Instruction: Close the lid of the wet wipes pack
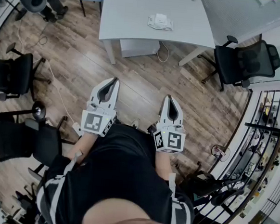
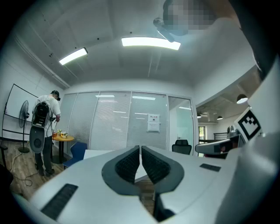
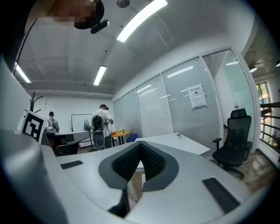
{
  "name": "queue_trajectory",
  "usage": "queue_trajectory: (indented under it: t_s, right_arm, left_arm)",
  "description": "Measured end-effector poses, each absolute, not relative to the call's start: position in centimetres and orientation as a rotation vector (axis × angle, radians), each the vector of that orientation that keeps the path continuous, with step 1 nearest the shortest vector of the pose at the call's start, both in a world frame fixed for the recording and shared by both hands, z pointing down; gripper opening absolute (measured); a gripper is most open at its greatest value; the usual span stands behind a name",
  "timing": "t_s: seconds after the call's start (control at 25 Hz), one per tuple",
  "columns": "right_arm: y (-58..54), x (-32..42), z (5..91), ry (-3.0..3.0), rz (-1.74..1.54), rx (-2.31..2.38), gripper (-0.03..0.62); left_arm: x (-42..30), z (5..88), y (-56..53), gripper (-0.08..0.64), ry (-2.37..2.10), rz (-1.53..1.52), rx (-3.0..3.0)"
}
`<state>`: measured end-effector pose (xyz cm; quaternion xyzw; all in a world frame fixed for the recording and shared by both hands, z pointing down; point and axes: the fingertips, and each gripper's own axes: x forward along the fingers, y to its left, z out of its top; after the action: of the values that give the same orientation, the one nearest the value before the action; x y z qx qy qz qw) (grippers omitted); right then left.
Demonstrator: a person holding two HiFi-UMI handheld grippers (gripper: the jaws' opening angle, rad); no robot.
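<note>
Well ahead on the pale grey table [image 1: 133, 12], the soft white wet wipes pack [image 1: 160, 22] lies crosswise between the lines of my left gripper [image 1: 114, 80] and right gripper [image 1: 170, 98], both pressed together, empty, neither clearly nearer.

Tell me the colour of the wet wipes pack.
Wet wipes pack: white, clearest in head view.

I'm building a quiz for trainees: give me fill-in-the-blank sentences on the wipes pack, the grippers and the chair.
The wet wipes pack lies on the white ____.
The left gripper and the right gripper both have their jaws ____.
The office chair at the head view's right is coloured ____.
Missing words: table; shut; black.
</note>
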<state>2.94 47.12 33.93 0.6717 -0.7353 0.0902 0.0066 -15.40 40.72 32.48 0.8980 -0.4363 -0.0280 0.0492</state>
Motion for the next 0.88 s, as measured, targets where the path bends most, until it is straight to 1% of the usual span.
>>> queue_trajectory:
  t_s: [0.64,0.68,0.76,0.8,0.88]
  right_arm:
    - [46.4,2.5,34.0,-2.287,0.266,2.141,0.023]
    - [46.2,2.5,34.6,-2.282,0.285,2.143,0.037]
    - [45.8,2.3,35.7,-2.273,0.334,2.128,0.159]
    - [45.7,2.0,36.1,-2.266,0.351,2.119,0.173]
    - [45.6,1.4,36.5,-2.257,0.361,2.106,0.173]
  left_arm:
    - [-15.8,32.1,40.4,0.034,-1.314,-0.098,2.770]
    - [-15.8,32.1,40.4,0.034,-1.312,-0.098,2.774]
    - [-16.0,32.2,40.3,0.034,-1.304,-0.095,2.771]
    - [-16.2,32.2,40.2,0.034,-1.301,-0.097,2.768]
    - [-16.7,32.2,40.1,0.034,-1.296,-0.097,2.765]
